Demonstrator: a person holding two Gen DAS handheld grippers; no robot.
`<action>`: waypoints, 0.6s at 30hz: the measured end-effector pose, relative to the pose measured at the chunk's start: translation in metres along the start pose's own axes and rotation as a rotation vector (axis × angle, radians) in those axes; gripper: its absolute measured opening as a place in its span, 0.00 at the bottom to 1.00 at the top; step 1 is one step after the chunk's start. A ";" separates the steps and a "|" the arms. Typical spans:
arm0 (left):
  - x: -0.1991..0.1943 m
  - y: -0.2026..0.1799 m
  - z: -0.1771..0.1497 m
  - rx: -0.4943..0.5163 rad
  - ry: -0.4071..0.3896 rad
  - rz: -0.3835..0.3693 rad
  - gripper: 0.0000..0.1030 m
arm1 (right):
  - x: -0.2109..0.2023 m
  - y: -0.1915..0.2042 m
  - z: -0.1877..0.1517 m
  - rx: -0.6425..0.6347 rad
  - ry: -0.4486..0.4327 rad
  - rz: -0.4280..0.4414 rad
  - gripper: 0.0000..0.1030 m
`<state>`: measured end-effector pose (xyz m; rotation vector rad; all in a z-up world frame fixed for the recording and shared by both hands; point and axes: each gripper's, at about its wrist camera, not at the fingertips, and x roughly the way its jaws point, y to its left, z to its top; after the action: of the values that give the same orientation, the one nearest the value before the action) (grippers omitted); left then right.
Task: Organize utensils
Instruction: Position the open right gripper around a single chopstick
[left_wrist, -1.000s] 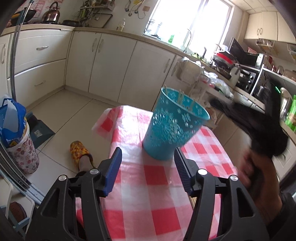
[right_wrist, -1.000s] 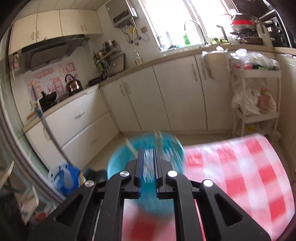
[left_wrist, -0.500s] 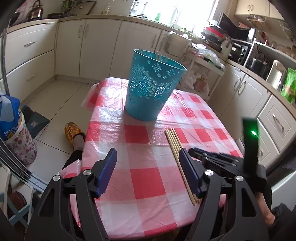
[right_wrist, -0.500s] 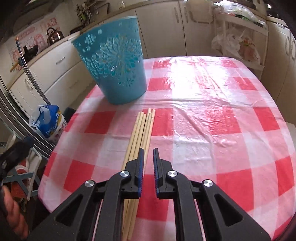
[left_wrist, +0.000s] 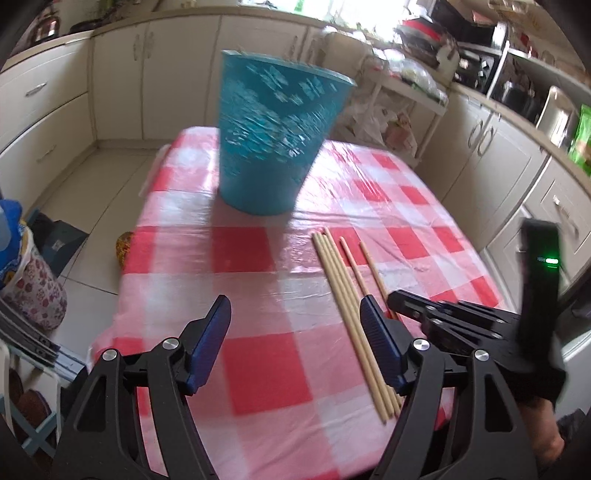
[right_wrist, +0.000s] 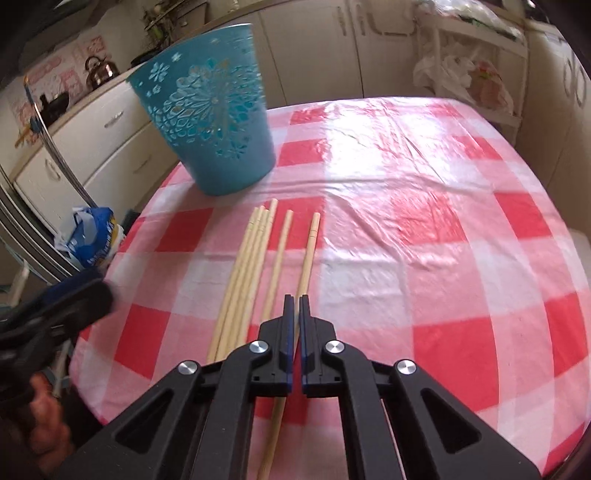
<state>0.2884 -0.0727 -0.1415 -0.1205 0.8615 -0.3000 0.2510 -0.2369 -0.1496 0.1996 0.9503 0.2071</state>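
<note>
The right gripper (right_wrist: 294, 306), back from the blue bin (right_wrist: 207, 107) and now closed around one separated chopstick (right_wrist: 307, 254) on the checked tablecloth (right_wrist: 424, 221), prepares another transfer while the left gripper (left_wrist: 295, 328) hovers spread wide.

One blue basket (right_wrist: 210, 122) stands on the surface (right_wrist: 424, 221). Six chopsticks (right_wrist: 255, 266) lie on the near side of the basket. Four are in a touching bundle. Two lie singly, a fifth chopstick (right_wrist: 279, 258) and a sixth chopstick (right_wrist: 308, 251), each farther to the basket's right.
</note>
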 end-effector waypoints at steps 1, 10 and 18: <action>0.009 -0.006 0.002 0.014 0.012 0.010 0.67 | 0.000 -0.001 0.000 0.000 0.000 0.003 0.03; 0.059 -0.025 0.012 0.070 0.109 0.146 0.67 | -0.001 -0.001 -0.001 -0.020 -0.018 0.002 0.04; 0.069 -0.024 0.014 0.082 0.127 0.178 0.66 | -0.002 -0.005 -0.002 -0.004 -0.028 0.020 0.04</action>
<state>0.3361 -0.1169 -0.1777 0.0520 0.9779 -0.1766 0.2485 -0.2421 -0.1508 0.2080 0.9201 0.2241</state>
